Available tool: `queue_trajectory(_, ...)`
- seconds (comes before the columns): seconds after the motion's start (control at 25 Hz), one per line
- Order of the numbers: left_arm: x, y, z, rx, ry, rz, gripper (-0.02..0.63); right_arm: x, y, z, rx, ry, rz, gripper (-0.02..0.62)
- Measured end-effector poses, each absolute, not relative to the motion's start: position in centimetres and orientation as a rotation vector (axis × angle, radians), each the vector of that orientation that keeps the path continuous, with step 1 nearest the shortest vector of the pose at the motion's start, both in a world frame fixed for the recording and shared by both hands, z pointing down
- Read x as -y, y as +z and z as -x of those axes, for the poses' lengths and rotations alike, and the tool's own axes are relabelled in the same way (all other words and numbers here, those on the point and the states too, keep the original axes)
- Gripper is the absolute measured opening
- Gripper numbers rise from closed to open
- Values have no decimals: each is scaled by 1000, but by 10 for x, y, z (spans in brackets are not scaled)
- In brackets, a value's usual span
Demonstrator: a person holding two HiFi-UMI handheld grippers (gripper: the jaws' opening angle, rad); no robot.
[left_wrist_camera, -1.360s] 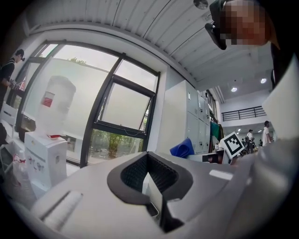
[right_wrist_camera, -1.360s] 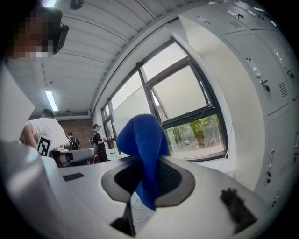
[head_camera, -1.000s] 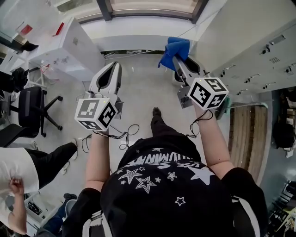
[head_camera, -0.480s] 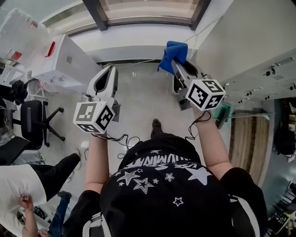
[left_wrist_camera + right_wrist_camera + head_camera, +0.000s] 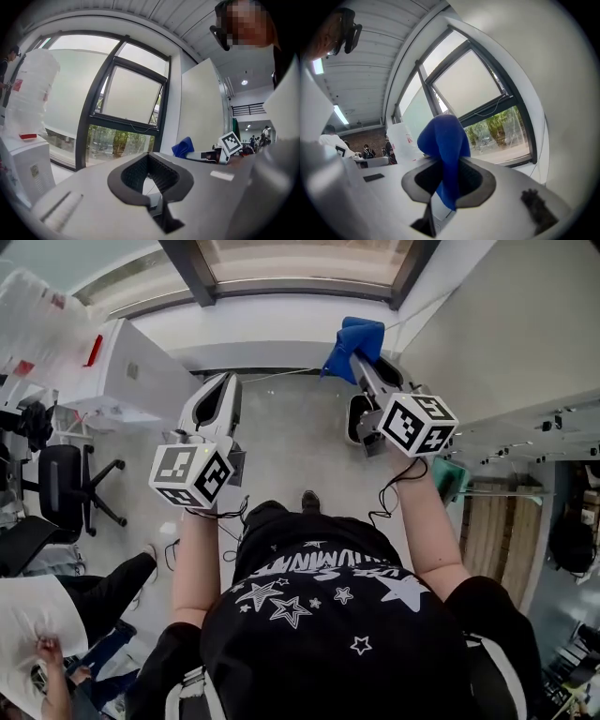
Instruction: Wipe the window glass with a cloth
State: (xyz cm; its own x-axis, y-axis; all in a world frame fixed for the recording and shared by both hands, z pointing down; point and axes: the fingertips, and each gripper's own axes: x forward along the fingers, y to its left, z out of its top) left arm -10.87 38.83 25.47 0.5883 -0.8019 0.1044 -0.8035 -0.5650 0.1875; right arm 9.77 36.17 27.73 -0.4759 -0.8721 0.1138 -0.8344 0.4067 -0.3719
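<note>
Blue cloth [image 5: 354, 339], upper centre-right of head view: I log it pinched in right gripper [image 5: 360, 364], near window glass [image 5: 305, 251], seemingly short of it; left gripper [image 5: 225, 382] closed on nothing.

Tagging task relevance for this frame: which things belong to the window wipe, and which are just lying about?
In the job: blue cloth, right gripper shut on it, window glass.
Just about: left gripper (shut, empty), office chair, white cabinet, bystander.
</note>
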Motion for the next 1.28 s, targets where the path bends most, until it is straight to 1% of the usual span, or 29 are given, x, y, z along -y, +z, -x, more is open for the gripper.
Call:
queue_trajectory(0.6,-348,254,115,1326,21,-2627,8,-328,289,-87,-2586,-561,1610,72)
queue_trajectory(1.0,-254,258,133,1206,9,-2662,8,-246,294,-62,-2557,-566,1715,72)
queue_trajectory(1.28,-173,257,158,1130,10,-2672,8,-180,292,-37,-2497,-600,1780,72)
